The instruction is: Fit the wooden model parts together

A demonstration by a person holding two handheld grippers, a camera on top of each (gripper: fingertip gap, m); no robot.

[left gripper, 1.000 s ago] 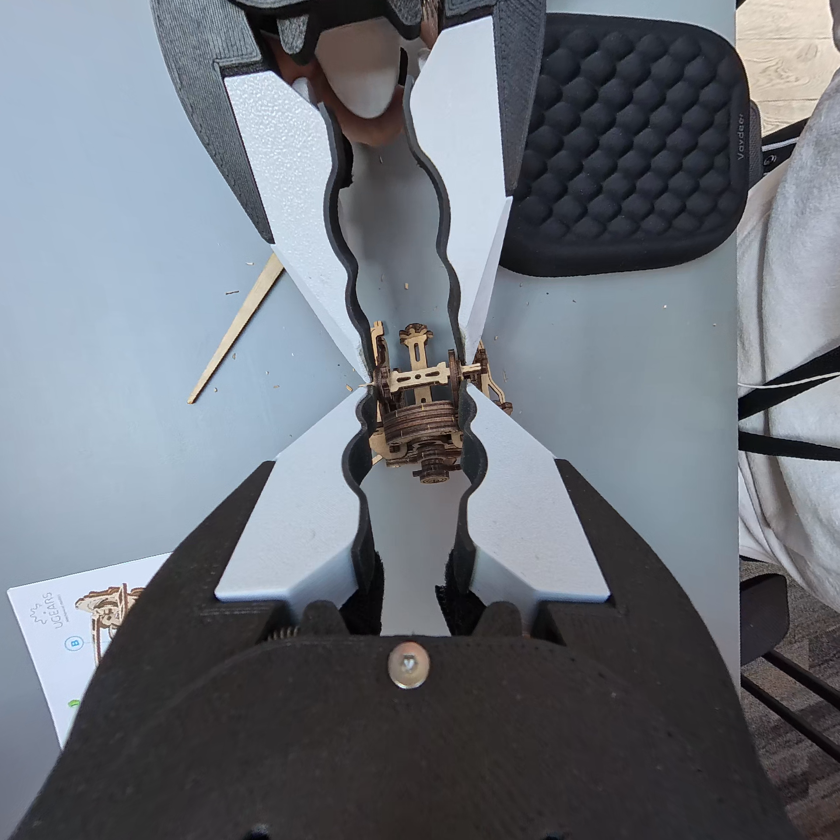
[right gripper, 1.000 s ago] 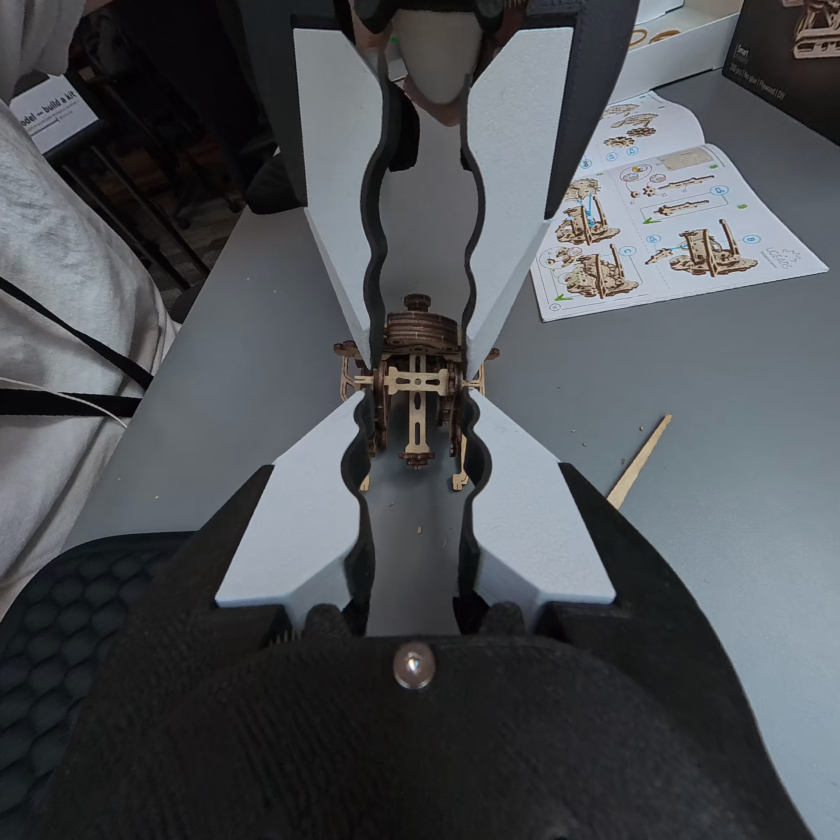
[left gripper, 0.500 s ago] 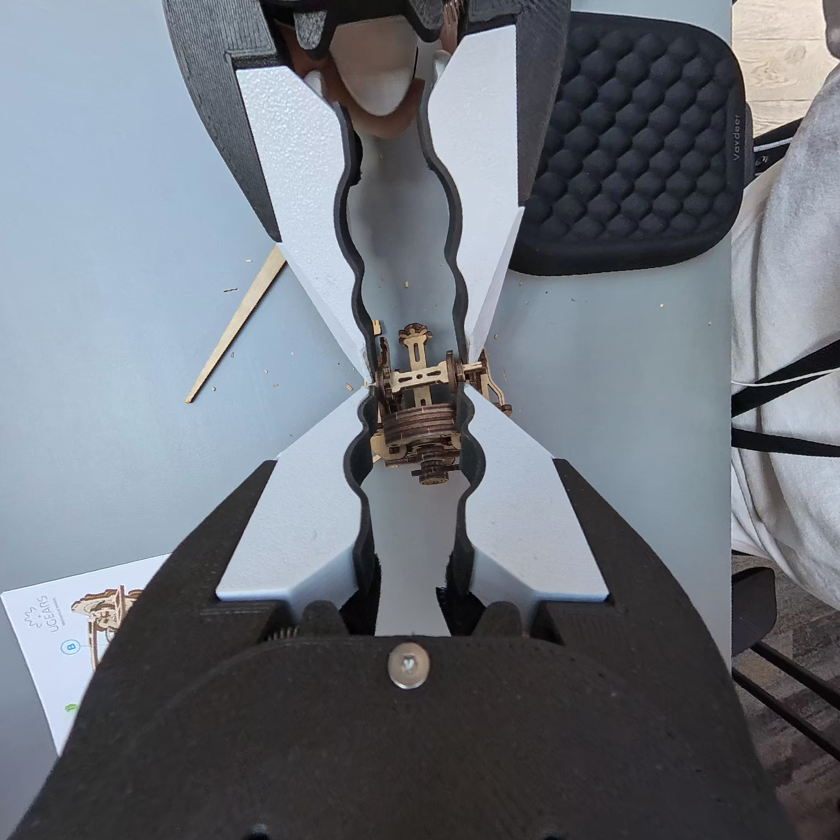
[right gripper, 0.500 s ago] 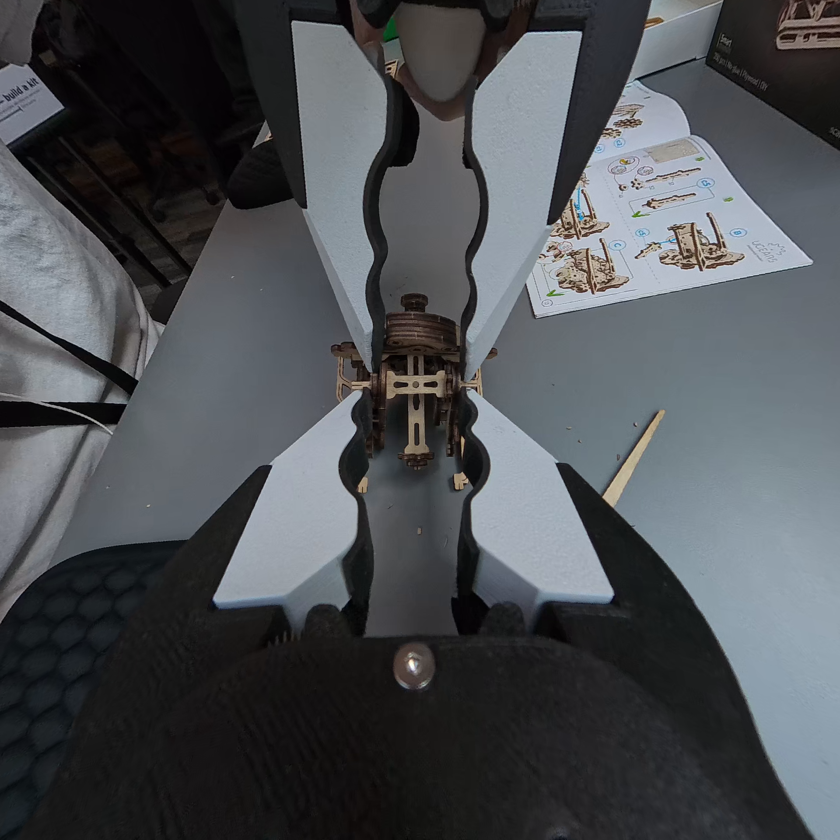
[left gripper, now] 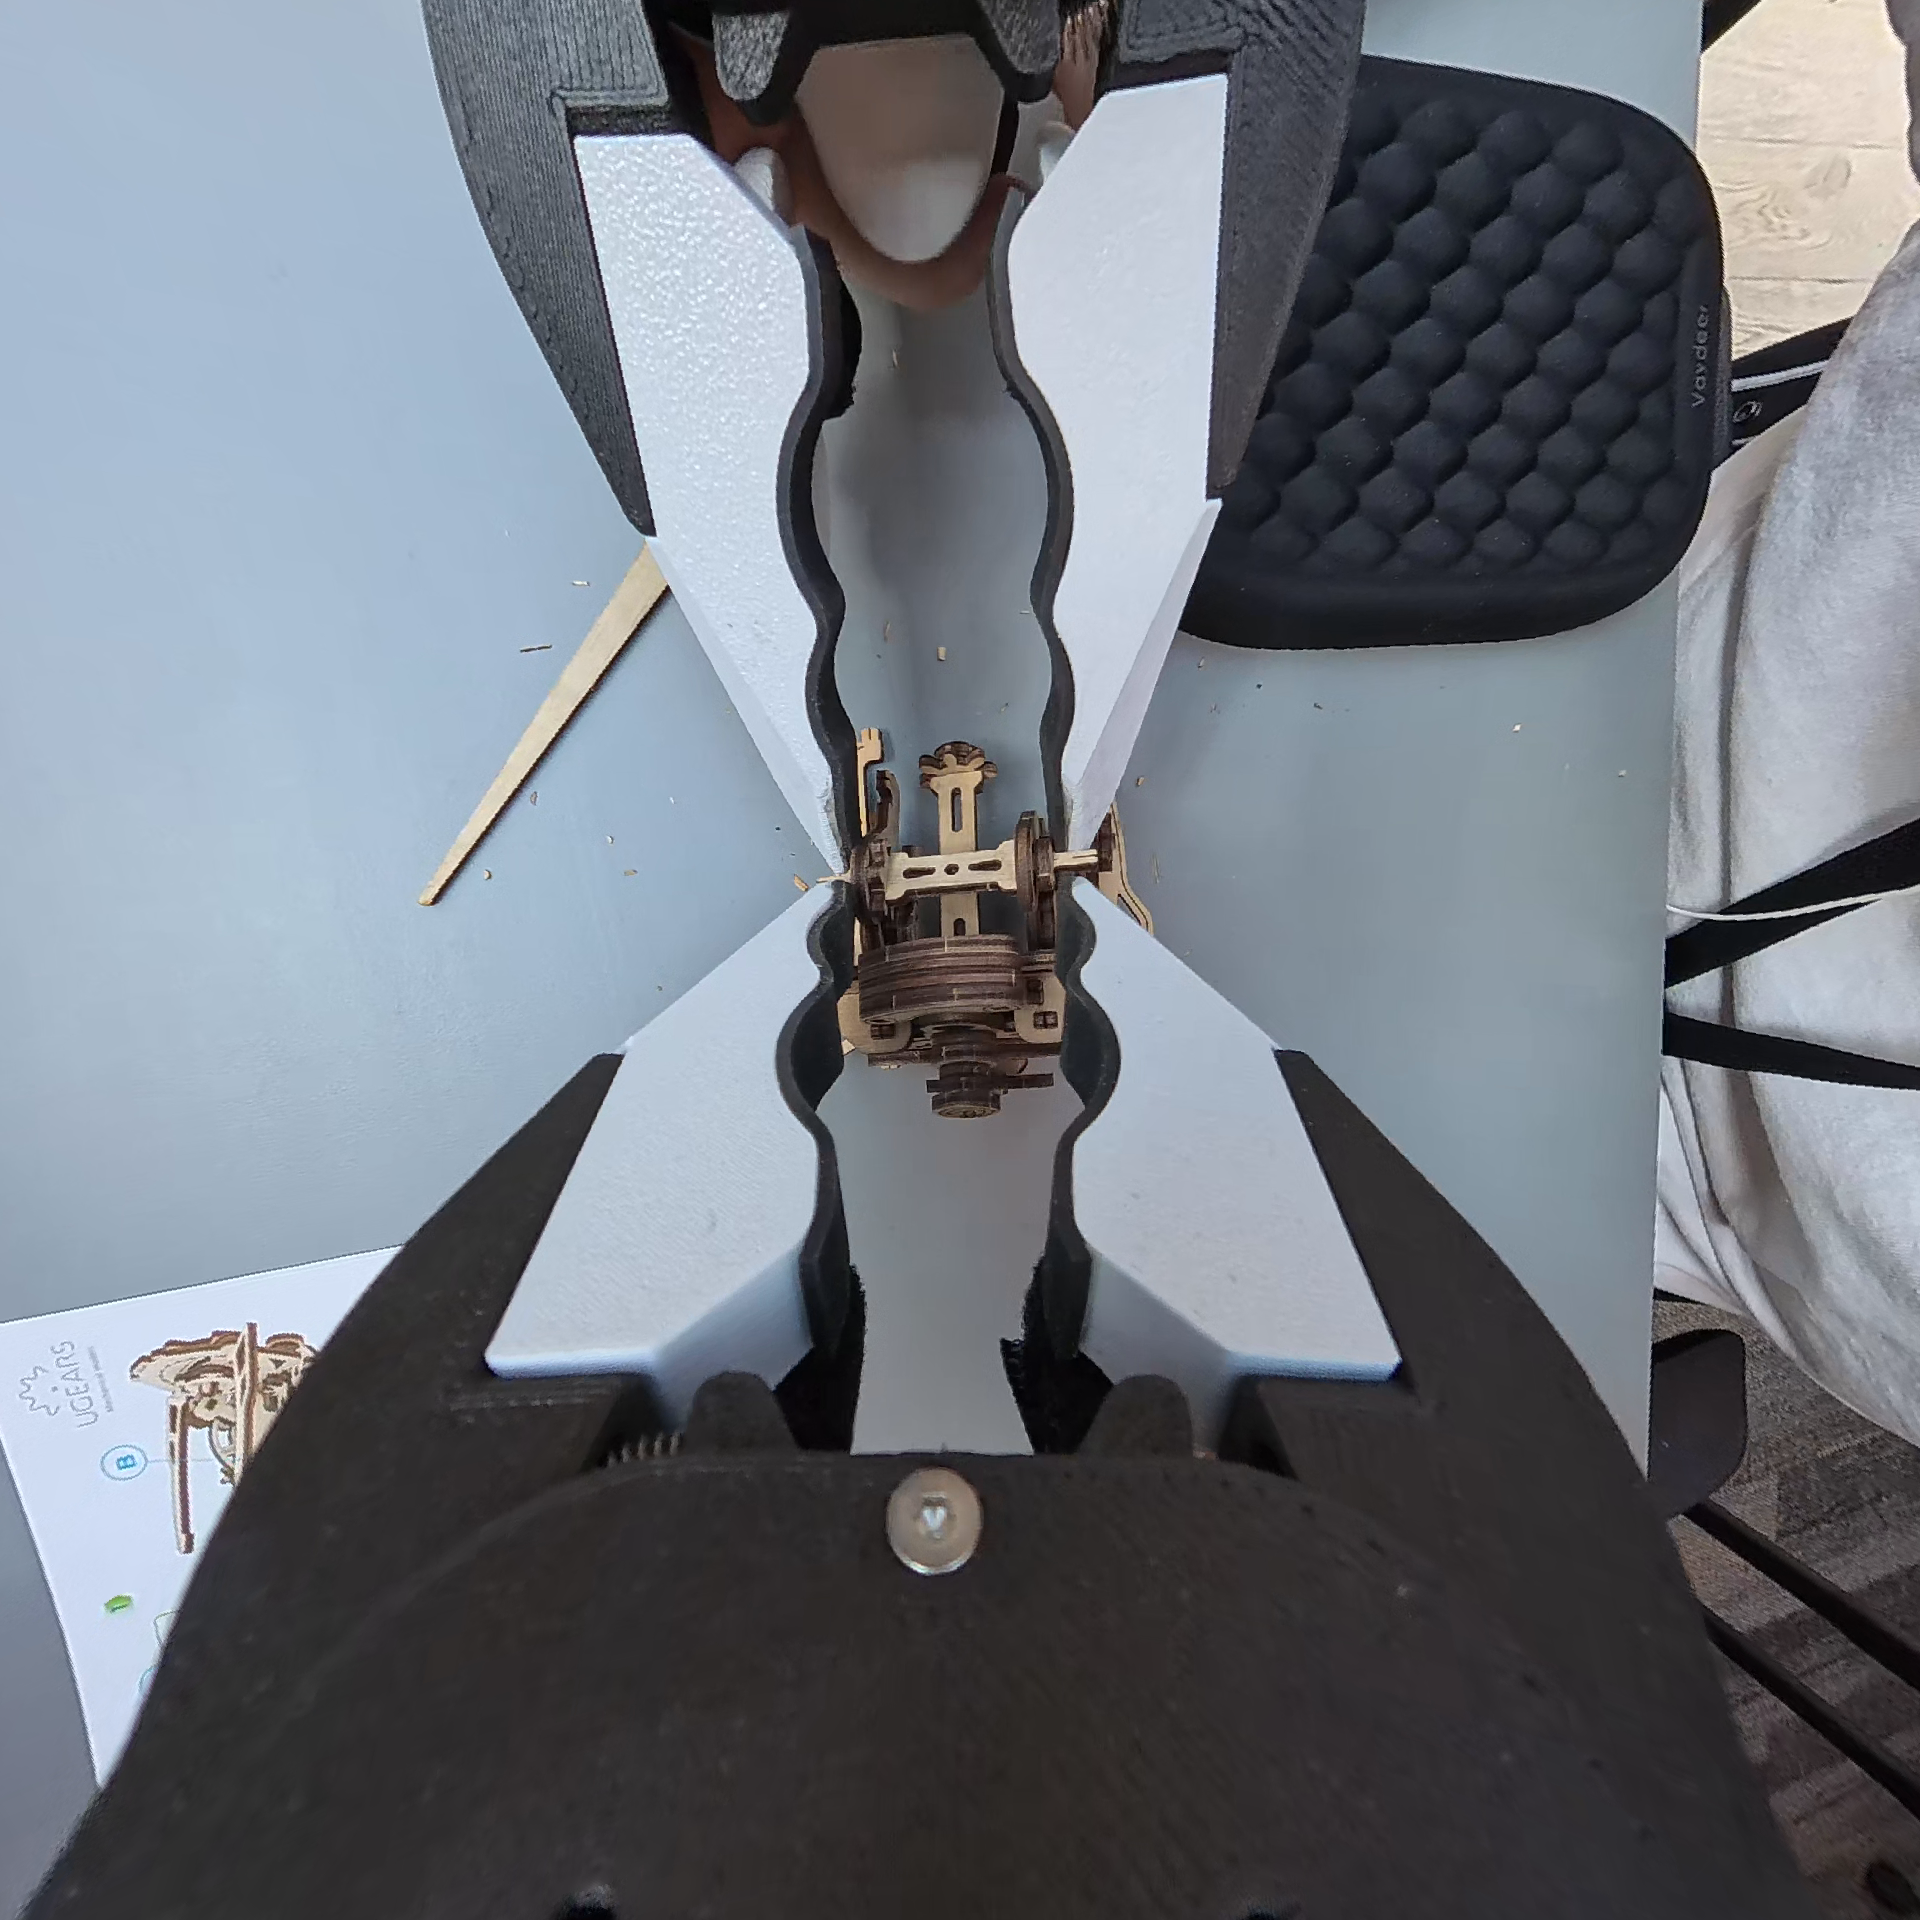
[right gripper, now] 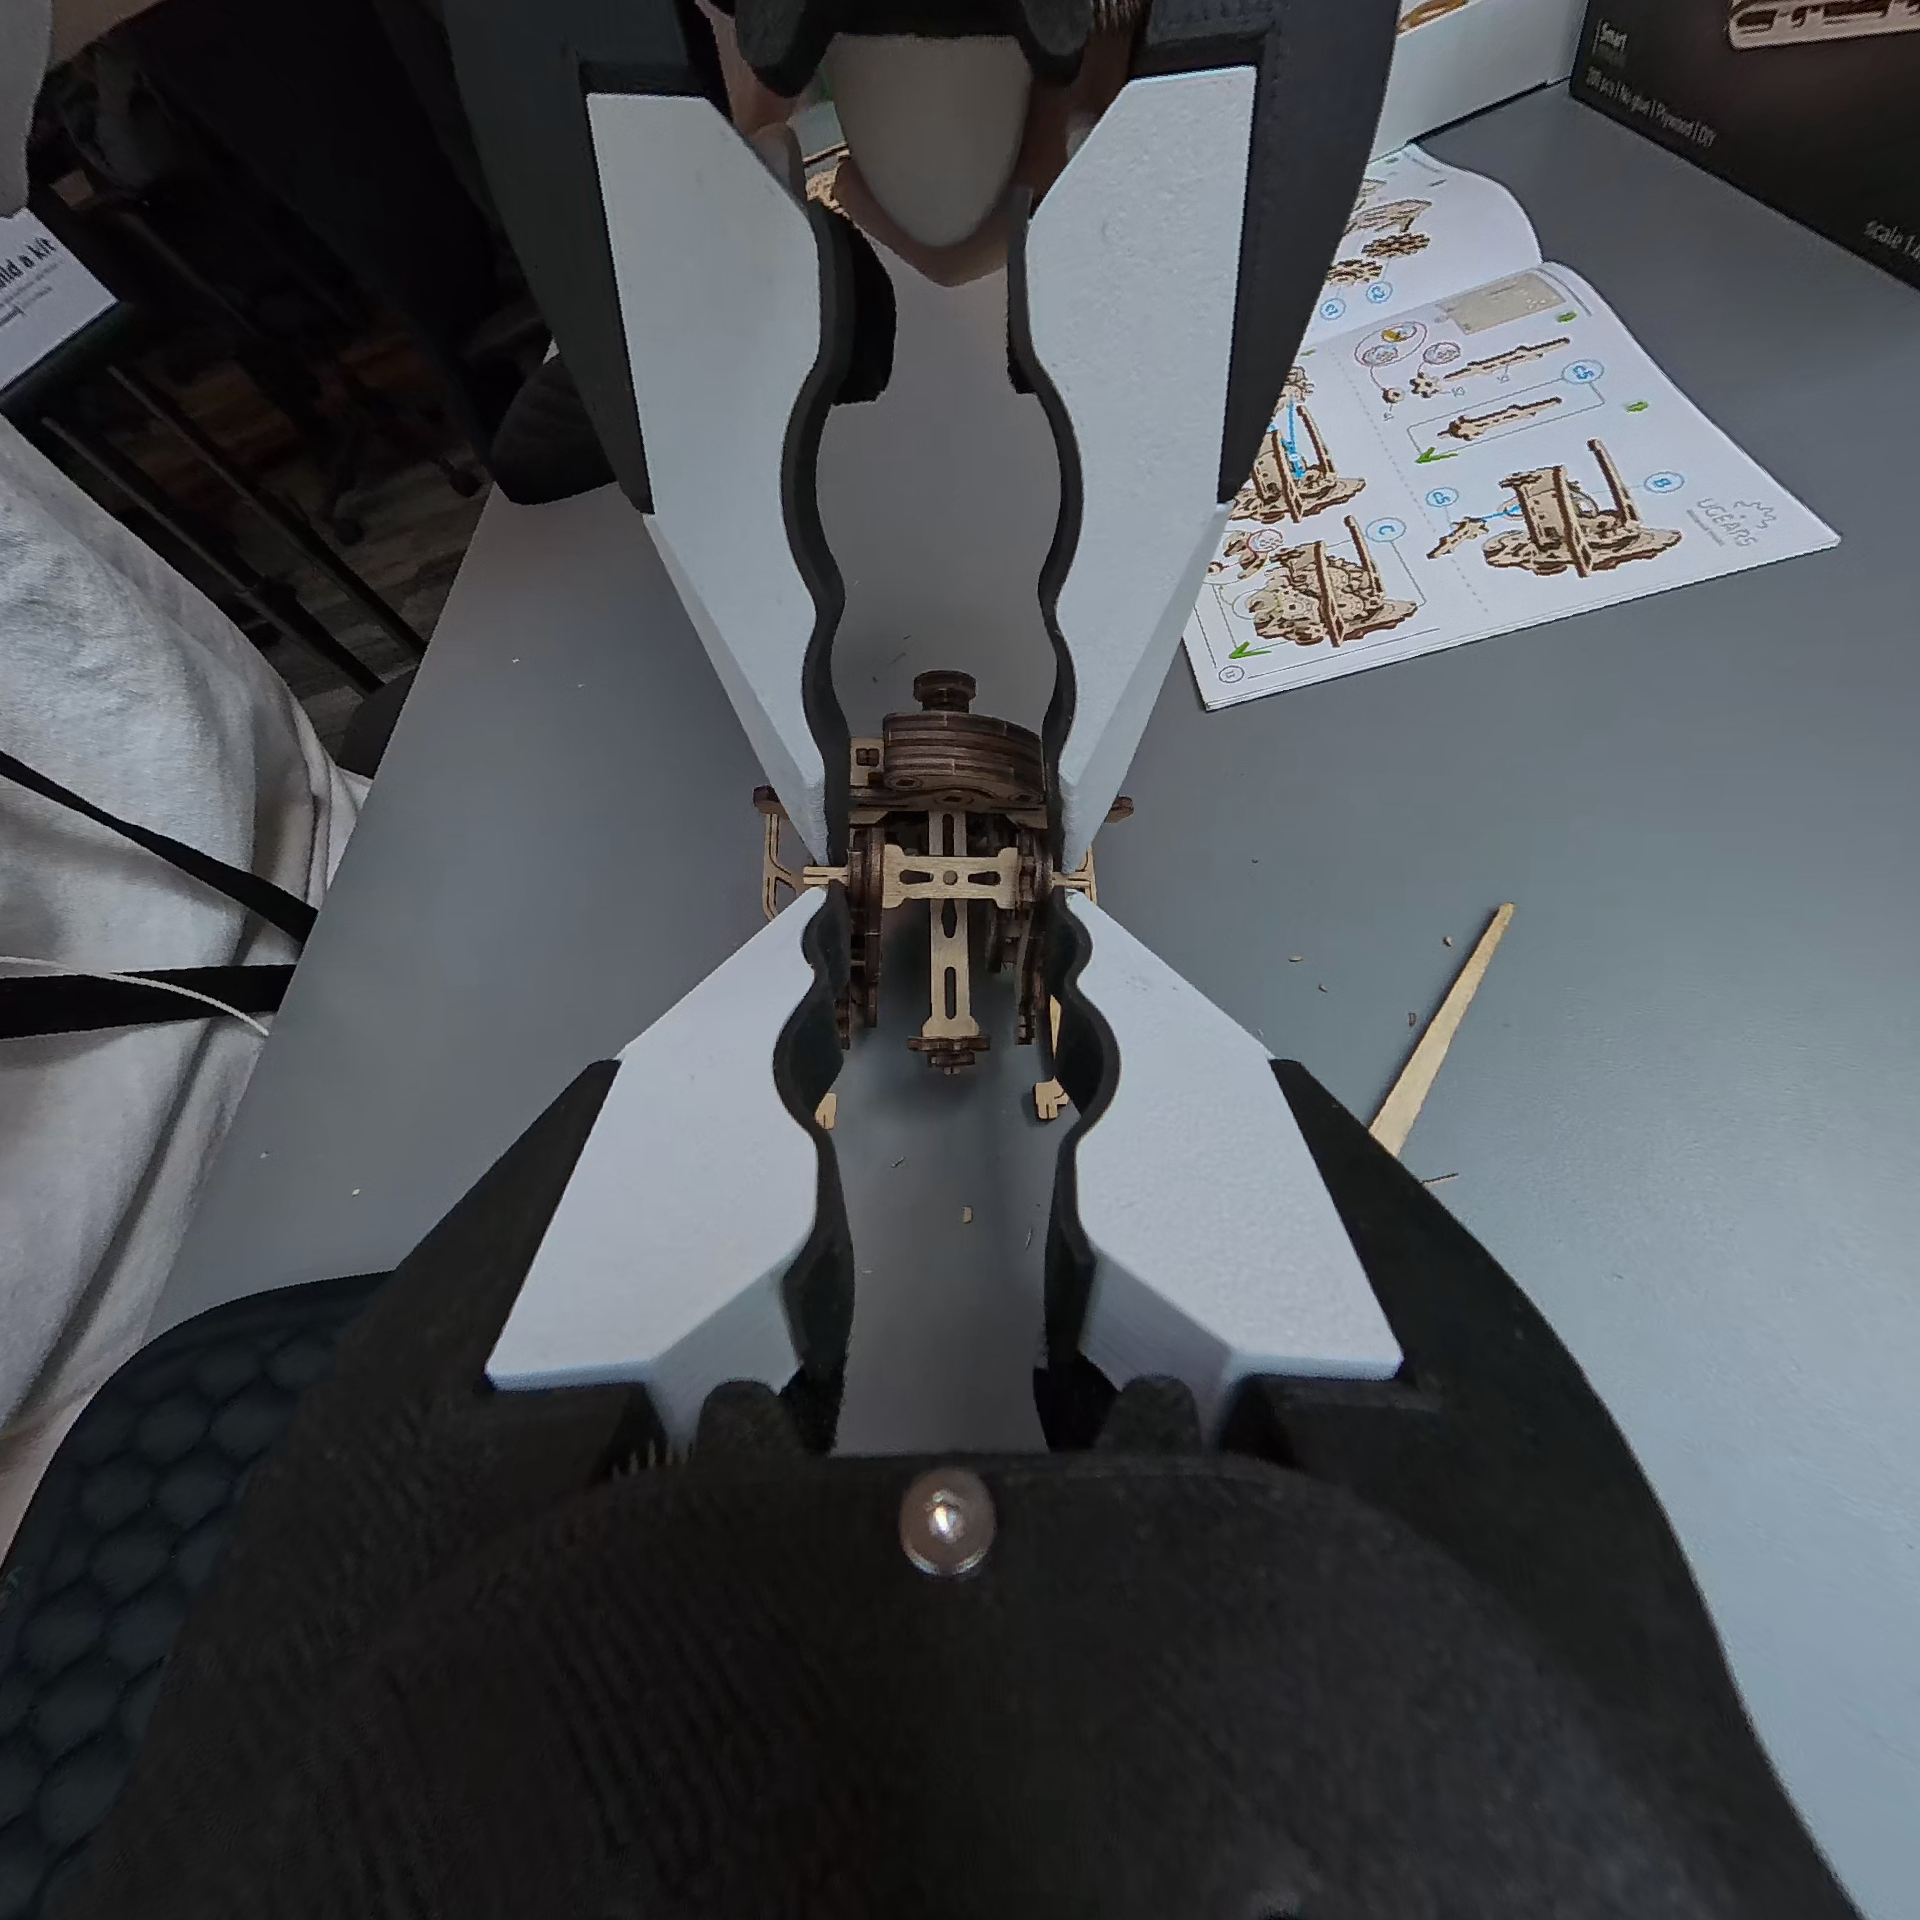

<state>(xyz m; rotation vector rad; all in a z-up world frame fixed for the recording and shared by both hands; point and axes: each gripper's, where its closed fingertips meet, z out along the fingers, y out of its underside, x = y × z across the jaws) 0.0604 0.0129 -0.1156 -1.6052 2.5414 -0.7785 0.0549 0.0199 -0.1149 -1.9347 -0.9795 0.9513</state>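
Note:
A small wooden model (left gripper: 951,966) with a dark layered drum and a pale cross-shaped axle is held just above the grey table (left gripper: 260,520). My left gripper (left gripper: 951,914) is shut on its drum end. My right gripper (left gripper: 951,821) comes in from the opposite side, tip to tip with the left one, and is shut on the axle end. In the right wrist view the model (right gripper: 945,831) sits between my right gripper (right gripper: 945,925) and the left gripper (right gripper: 945,810). The pads hide the sides of the model.
A black quilted pad (left gripper: 1455,343) lies by the table edge, beside a person's pale clothing (left gripper: 1818,727). A thin wooden stick (right gripper: 1444,1029) and wood crumbs lie on the table. An instruction sheet (right gripper: 1507,468) and a dark box (right gripper: 1766,104) lie farther off. Both grippers' tips are close together, under 4 cm apart.
Both grippers keep their hold on the model. The right wrist view has shifted slightly, so the instruction sheet sits a little higher and more to the left.

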